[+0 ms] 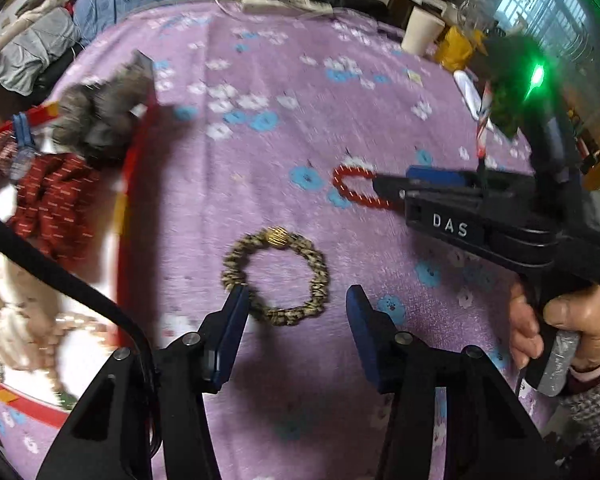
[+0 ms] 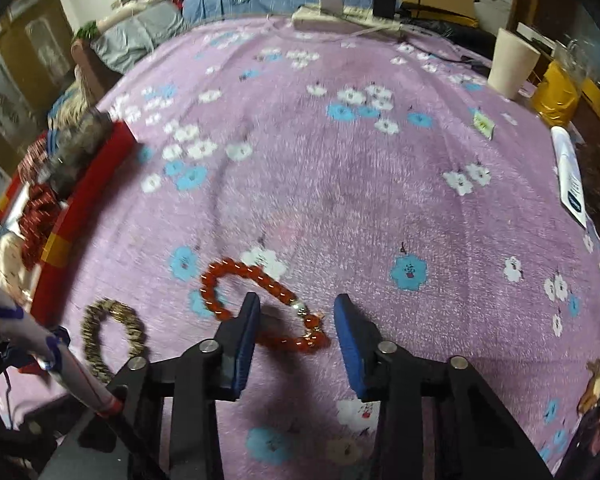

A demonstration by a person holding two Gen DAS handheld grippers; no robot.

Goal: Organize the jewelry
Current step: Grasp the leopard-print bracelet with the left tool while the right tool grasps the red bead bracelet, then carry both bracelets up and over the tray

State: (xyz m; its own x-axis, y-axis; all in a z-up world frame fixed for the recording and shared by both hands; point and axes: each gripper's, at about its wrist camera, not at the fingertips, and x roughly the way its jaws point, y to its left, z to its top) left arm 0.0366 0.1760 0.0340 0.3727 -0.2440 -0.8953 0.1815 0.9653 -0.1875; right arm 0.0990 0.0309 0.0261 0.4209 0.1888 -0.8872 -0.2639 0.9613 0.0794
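Both views blurred by motion, edges bent by fisheye; nearest in left wrist view, left gripper w/ blue-padded jaws spread wide, nothing between them, hovering over a gold-brown braided bracelet lying flat on the purple floral blanket; left pad overlaps the bracelet's near-left edge, contact unclear; to the right, a hand grips the right tool's handle, wrist and sleeve cut off at frame edge; that tool reaches in from the right, its tip covering part of a red bead bracelet, so only a curved end shows; in right wrist view, right gripper also spread apart, empty, poised low over the red bead bracelet, whose far loop lies past the left pad and whose near part w/ a small pale bead sits between the pads; whether pads touch blanket cannot be told; further left, a red tray holds red patterned fabric and a grey furry item, contents smeared and hard to identify; far back, a cream cup and cluttered boxes.
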